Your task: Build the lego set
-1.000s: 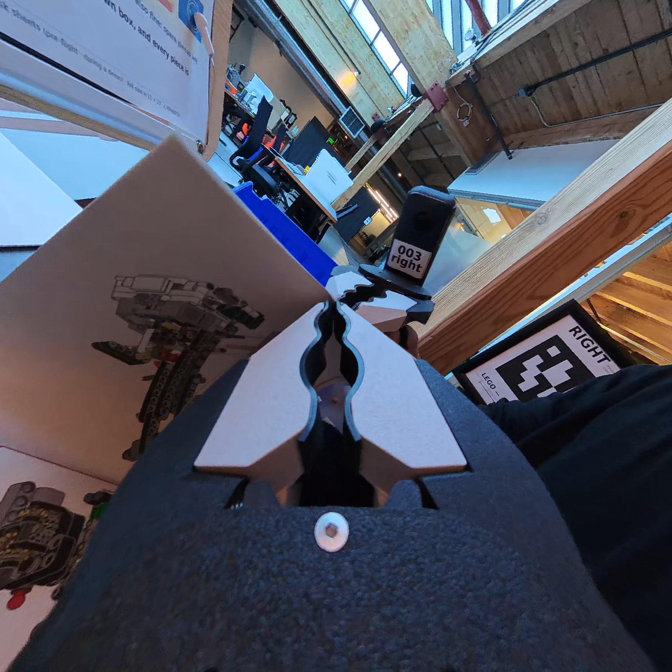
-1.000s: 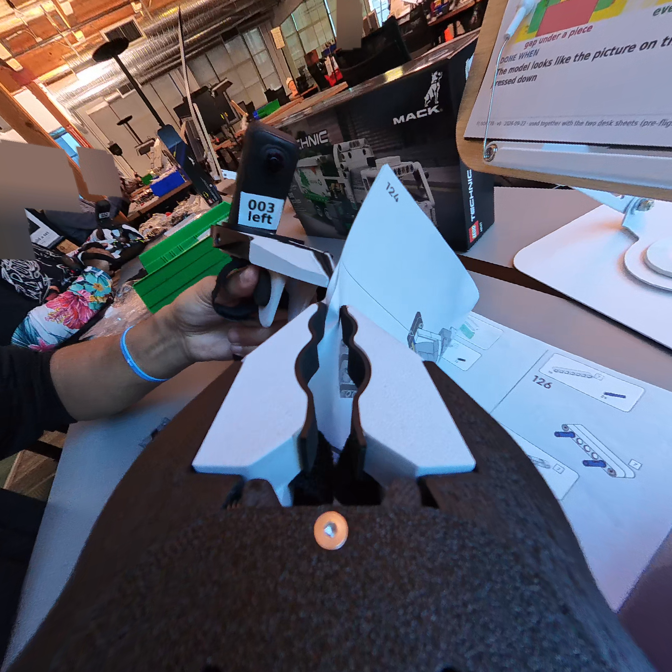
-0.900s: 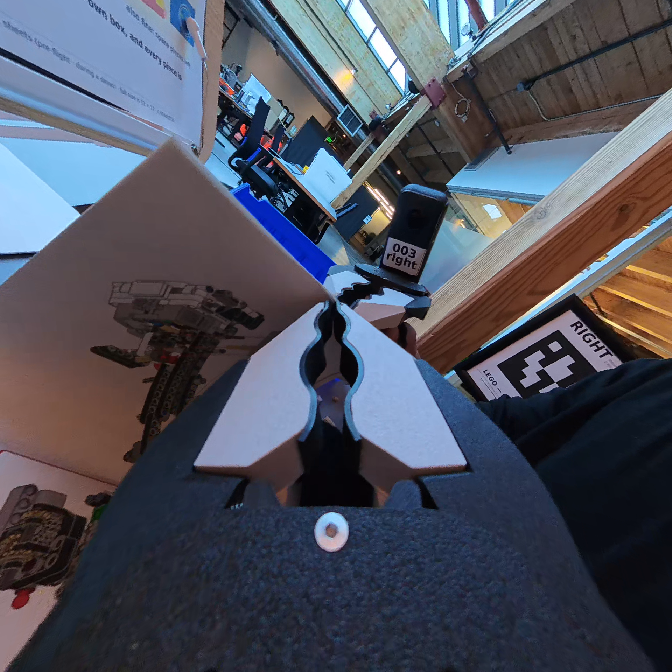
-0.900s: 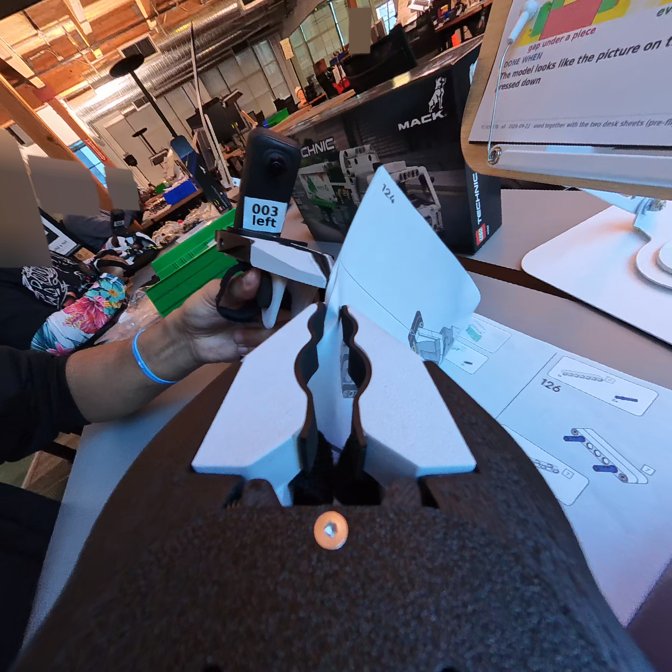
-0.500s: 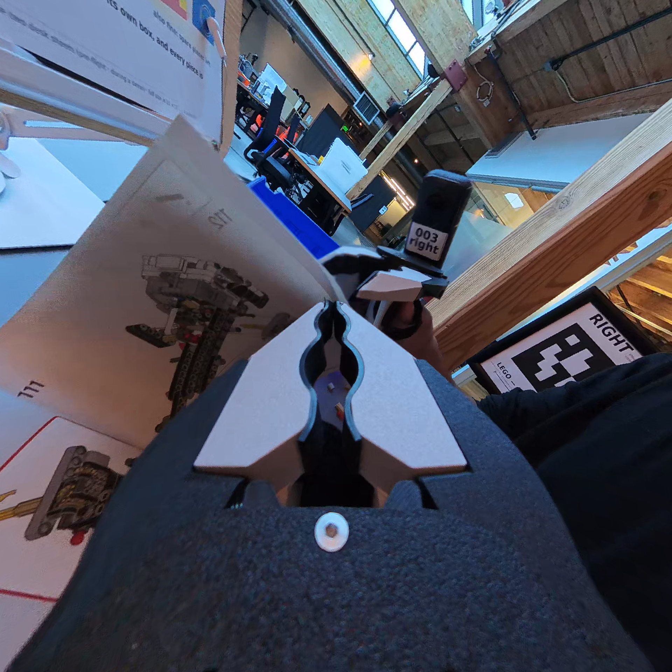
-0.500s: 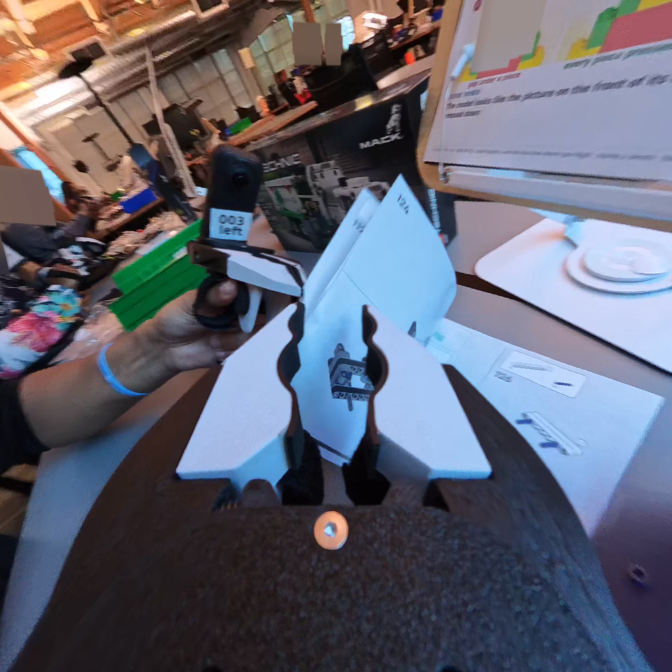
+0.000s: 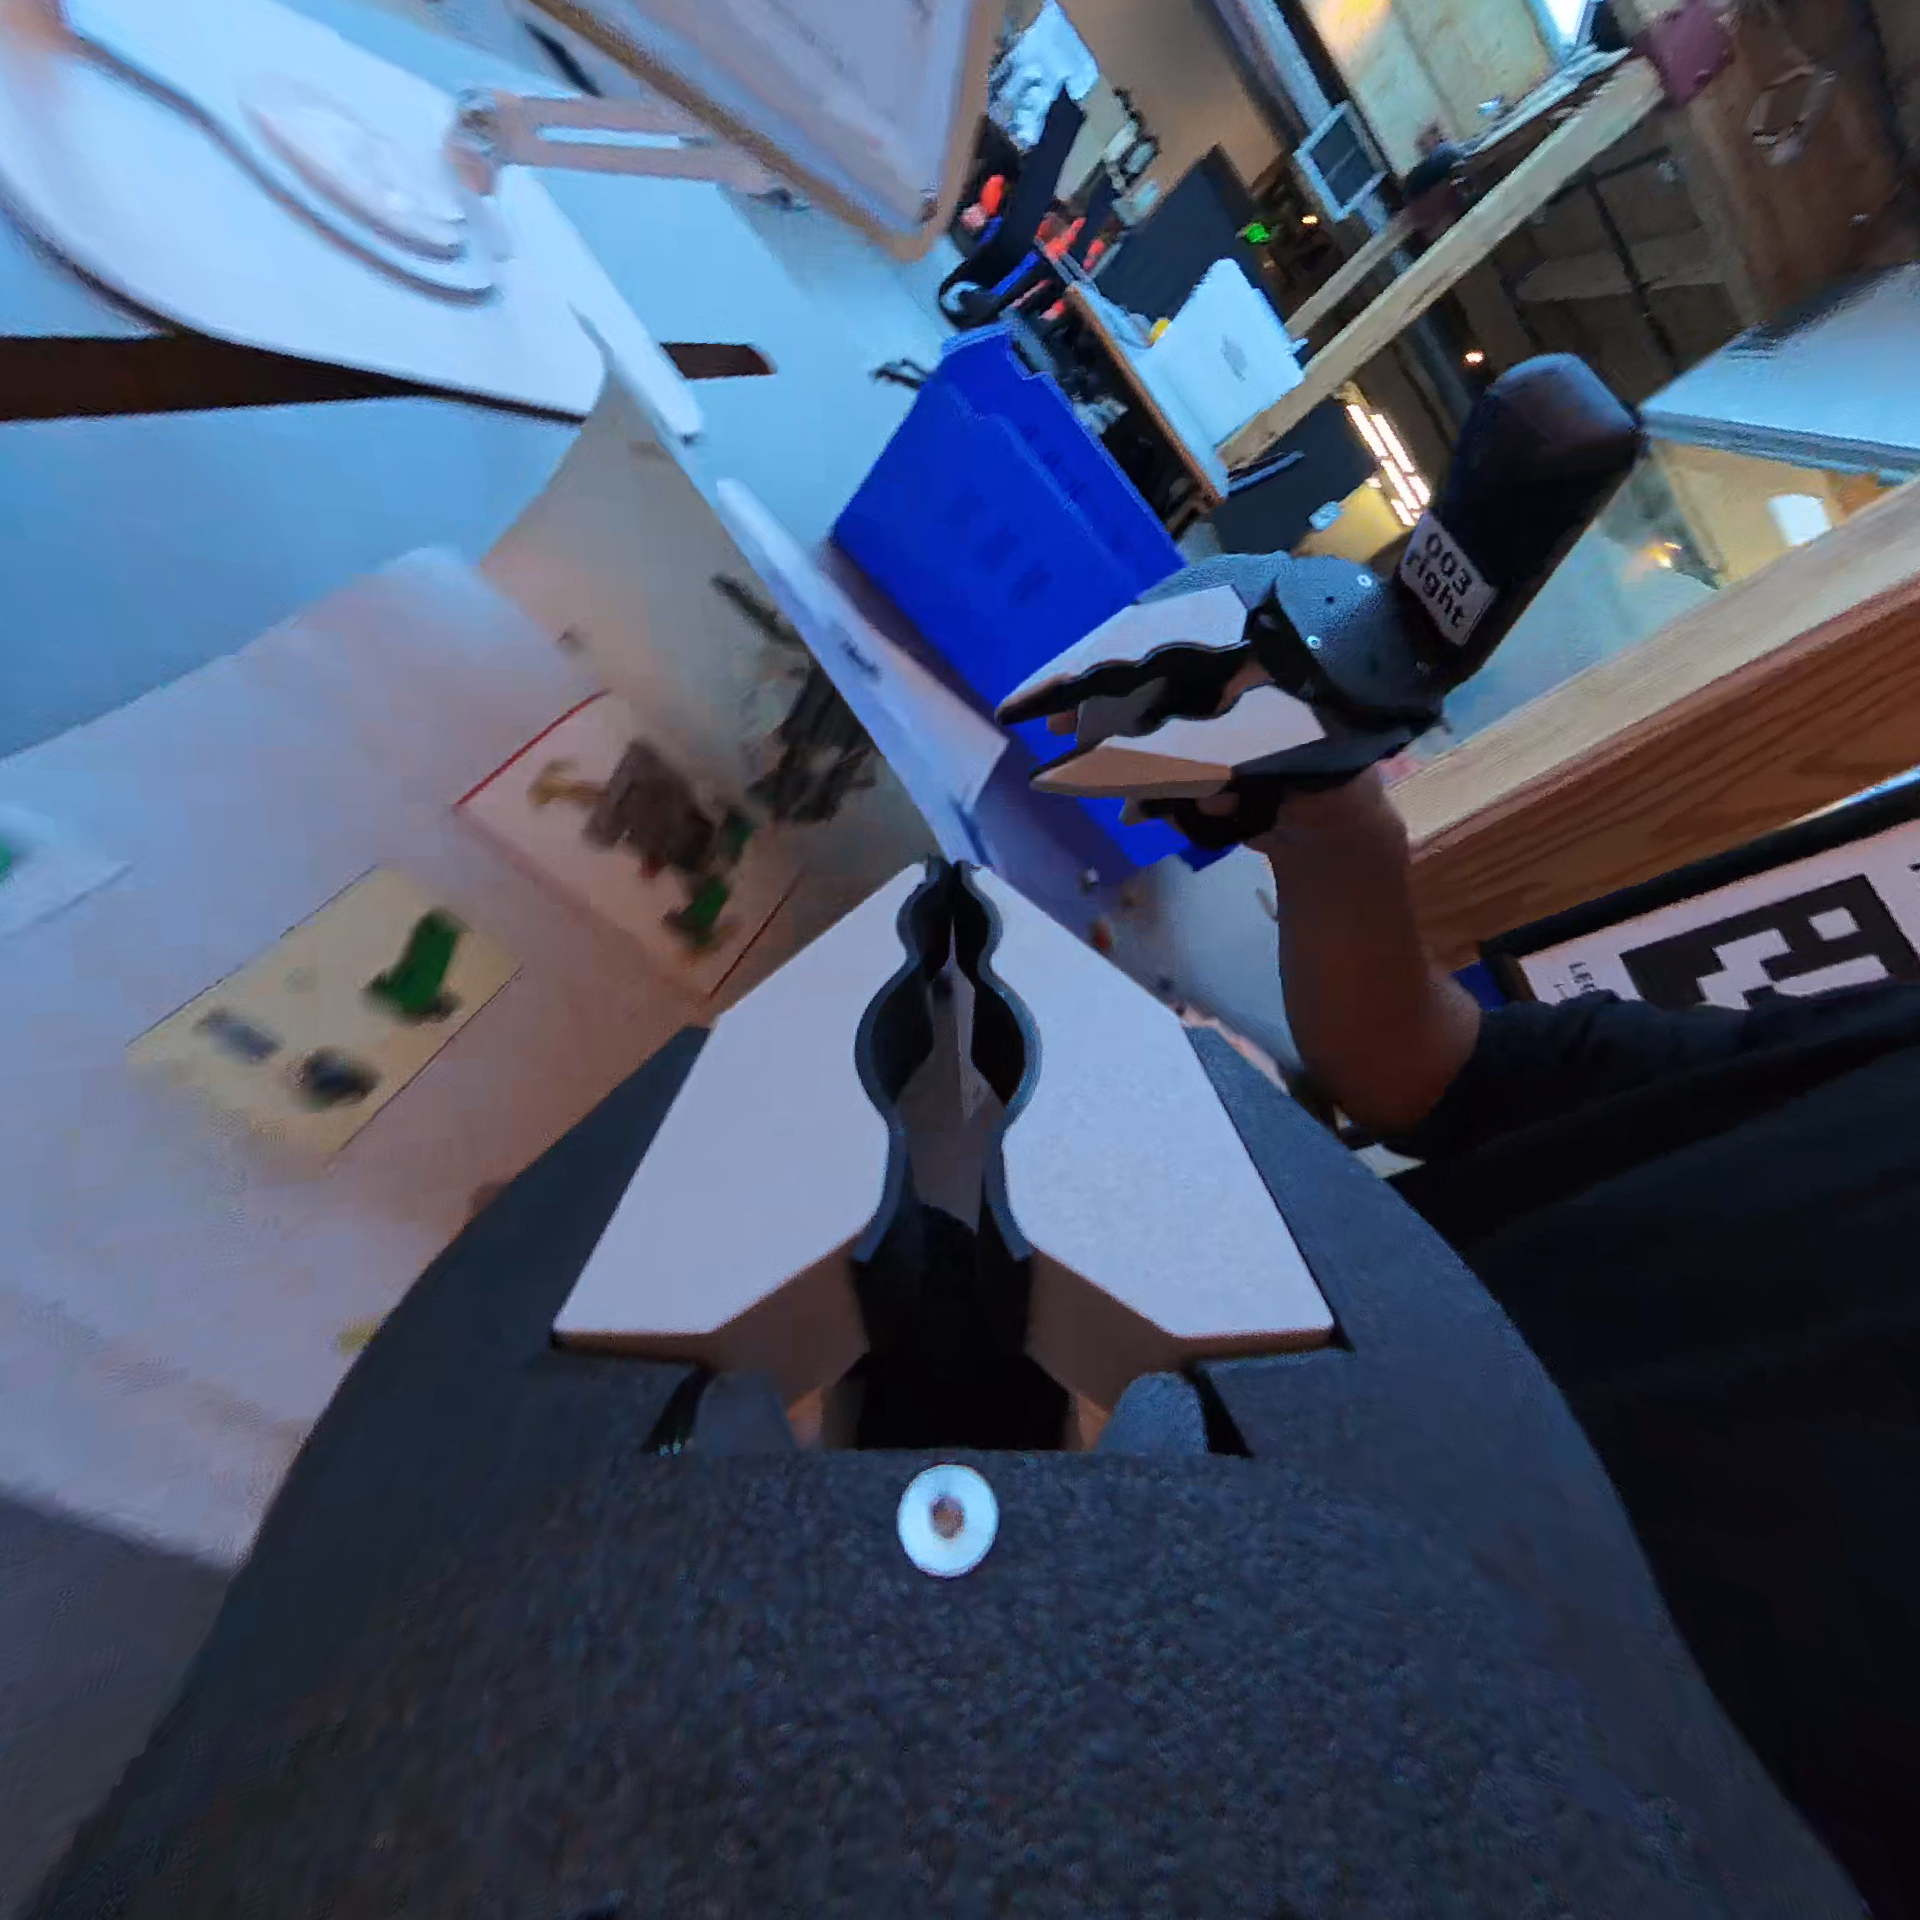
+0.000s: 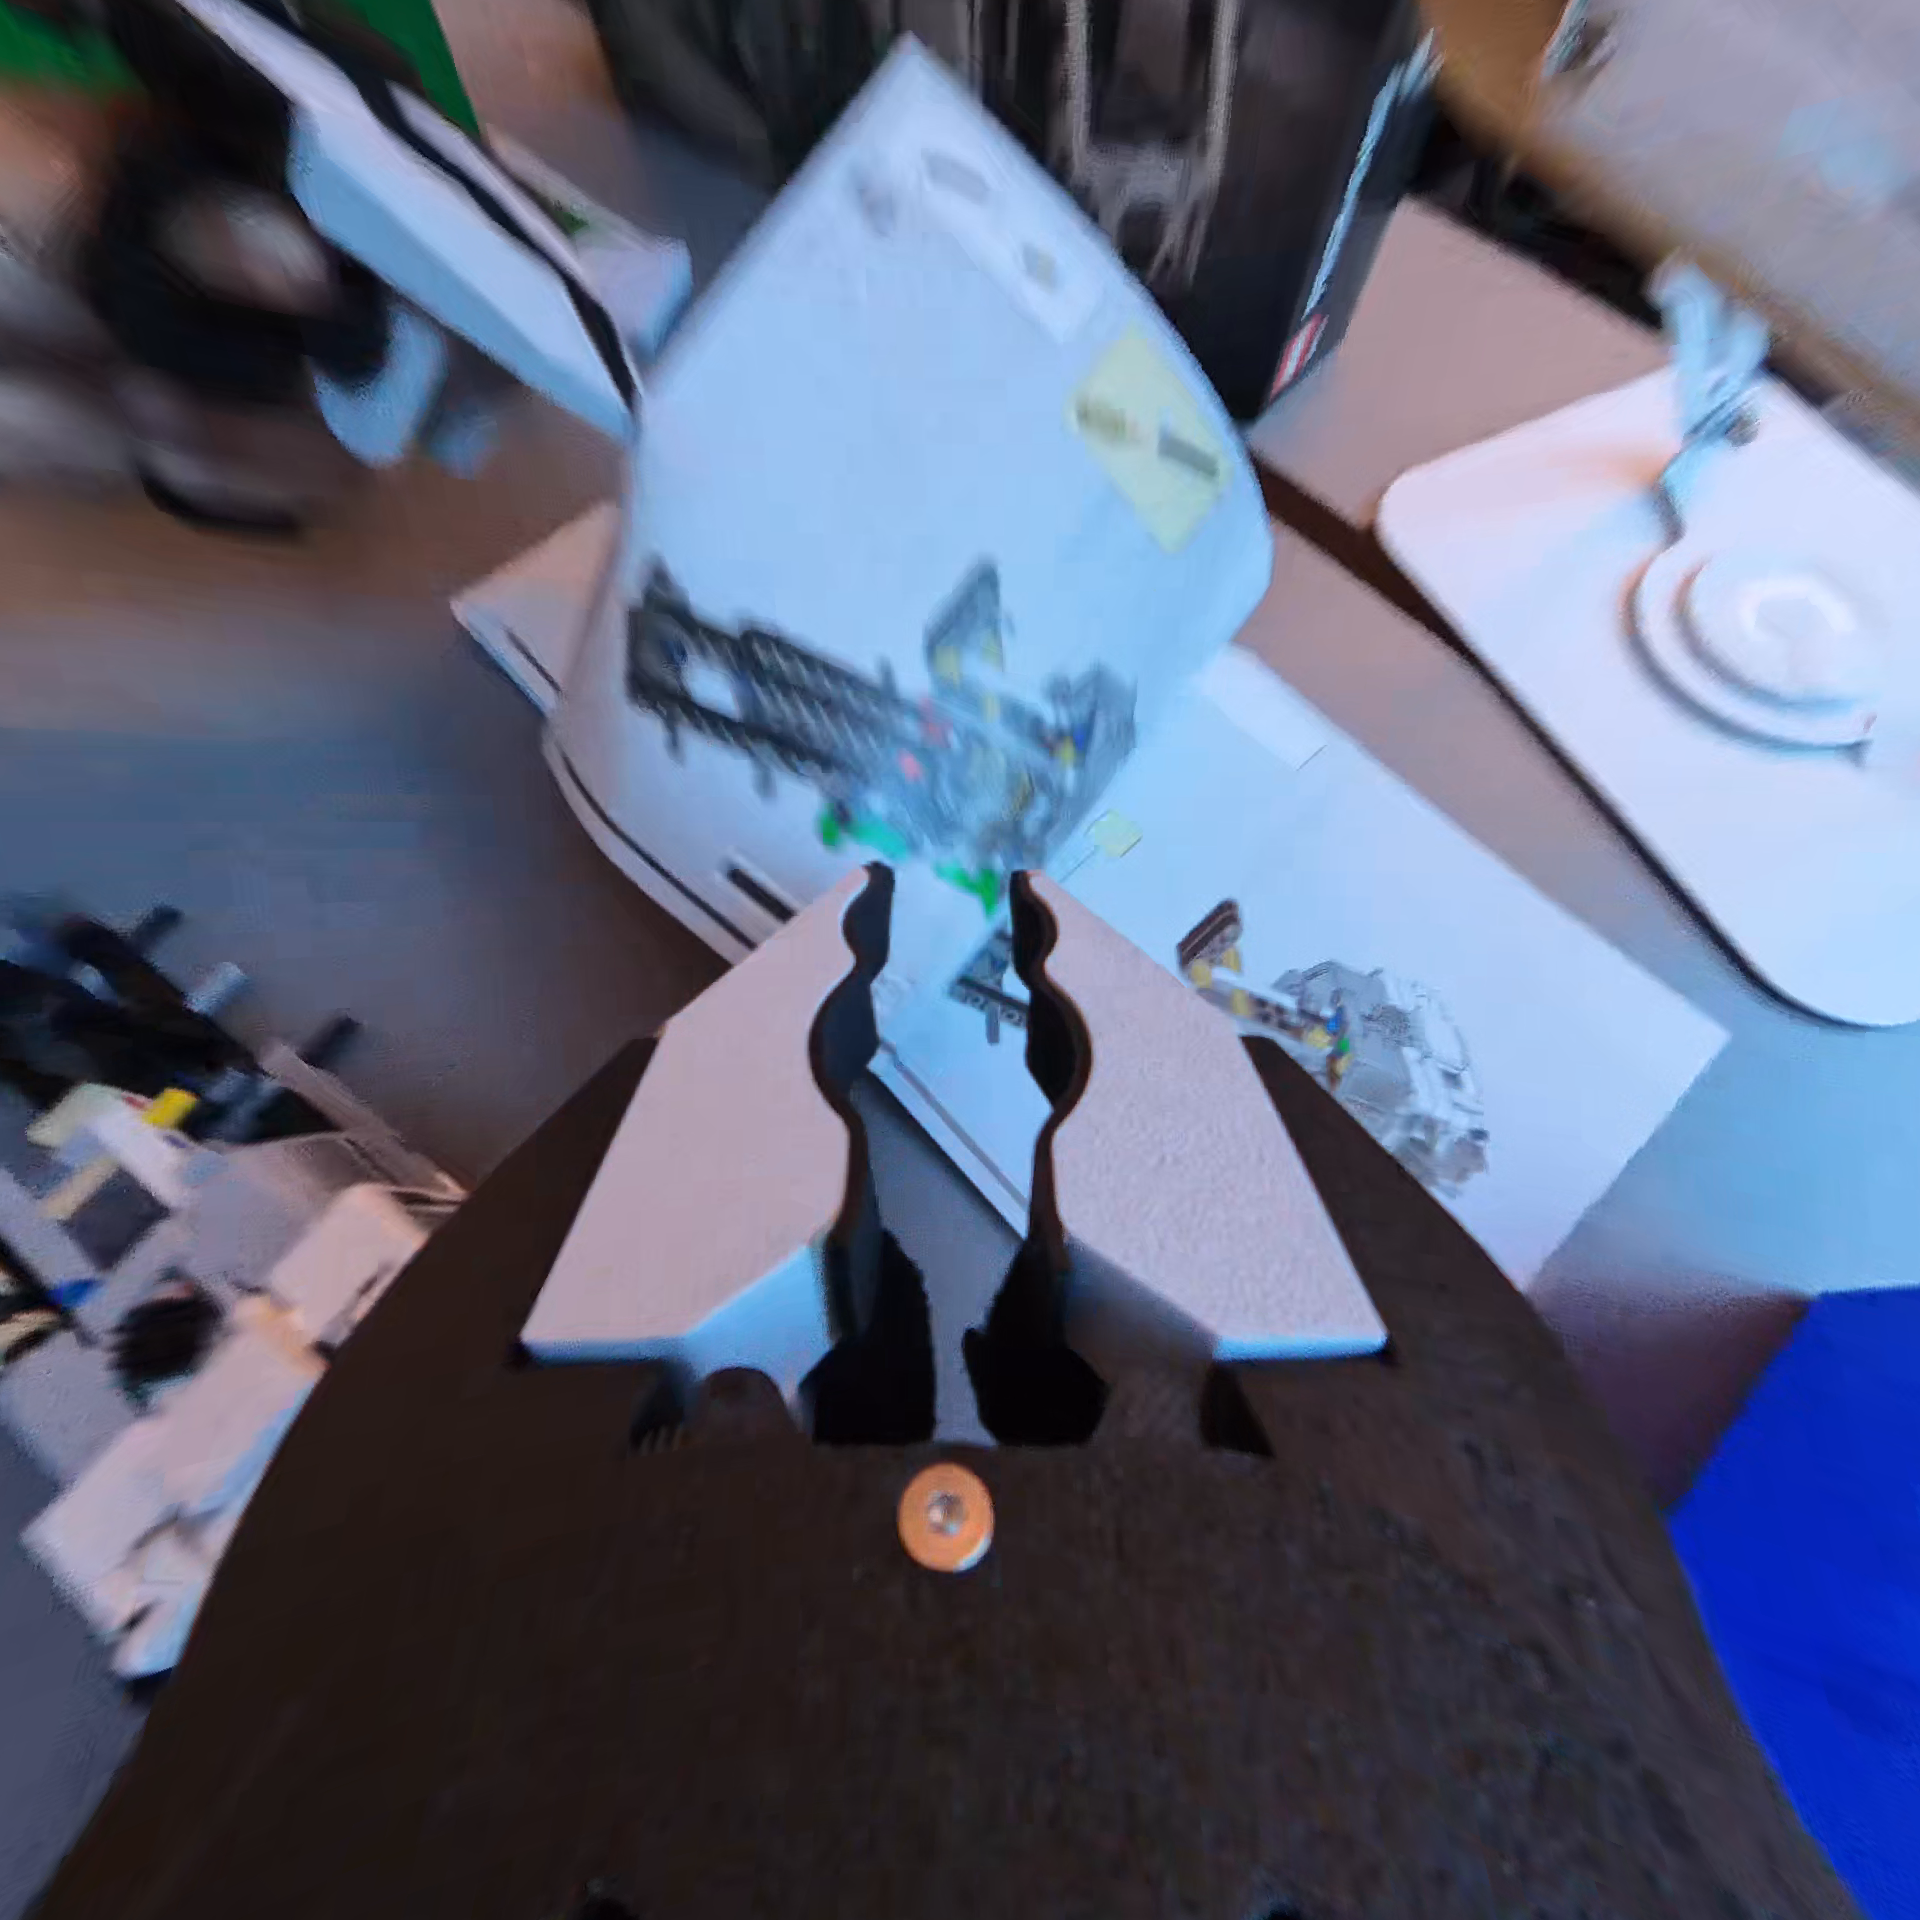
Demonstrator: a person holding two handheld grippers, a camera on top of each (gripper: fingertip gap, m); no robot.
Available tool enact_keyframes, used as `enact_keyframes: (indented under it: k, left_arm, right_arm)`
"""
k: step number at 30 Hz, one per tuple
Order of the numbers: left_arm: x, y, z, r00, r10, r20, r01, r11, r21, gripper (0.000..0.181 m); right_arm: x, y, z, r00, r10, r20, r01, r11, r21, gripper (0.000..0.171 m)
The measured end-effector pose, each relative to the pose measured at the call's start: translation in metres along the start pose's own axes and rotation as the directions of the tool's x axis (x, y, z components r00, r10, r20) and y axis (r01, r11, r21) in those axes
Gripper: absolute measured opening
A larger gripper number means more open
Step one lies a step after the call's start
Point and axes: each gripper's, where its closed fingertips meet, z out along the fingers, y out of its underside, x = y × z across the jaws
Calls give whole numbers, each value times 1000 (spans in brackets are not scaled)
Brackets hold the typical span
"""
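Gripper bodies (image 7: 935, 1714): rough, grainy matt plastic. Instruction booklet (image 8: 935, 540): smooth printed paper. Bin (image 7: 997, 540): glossy blue plastic. Beam (image 7: 1662, 790): grained wood.

each hand-held gripper has a grainy black body with one silver screw at six o'clock, and two pale wedge fingers (image 7: 748, 1143) edged in wavy black rubber. the right hand-held gripper (image 7: 1039, 748) carries a rounded black camera stalk (white sticker on it). black sleeve (image 7: 1662, 1091).

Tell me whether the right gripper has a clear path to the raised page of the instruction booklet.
Probably yes. The right gripper is open and pointed at the raised page, with nothing visible between them. The view is blurred, so the gap is hard to judge.
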Motion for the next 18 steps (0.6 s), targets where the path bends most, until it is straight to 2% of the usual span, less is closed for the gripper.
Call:
enact_keyframes:
  k: [4,8,12,14,18]
  left_arm:
    - [-44,22,-60,978,5,209,9,998,-65,0]
    - [-64,42,-90,959,-33,280,74,988,-137,0]
    - [-66,53,-95,954,-20,300,80,979,-190,0]
    - [-67,53,-95,952,-4,308,67,979,-194,0]
    - [-46,42,-75,951,139,276,-72,968,-239,0]
  right_arm:
    - [-7,17,32,999,-53,15,54,996,-73,17]
    - [-32,10,48,991,-74,109,81,995,-65,14]
    - [-42,16,60,986,-117,121,132,983,-128,6]
    - [-40,12,59,988,-126,94,136,985,-104,1]
    - [-51,23,70,981,-130,142,153,975,-160,0]
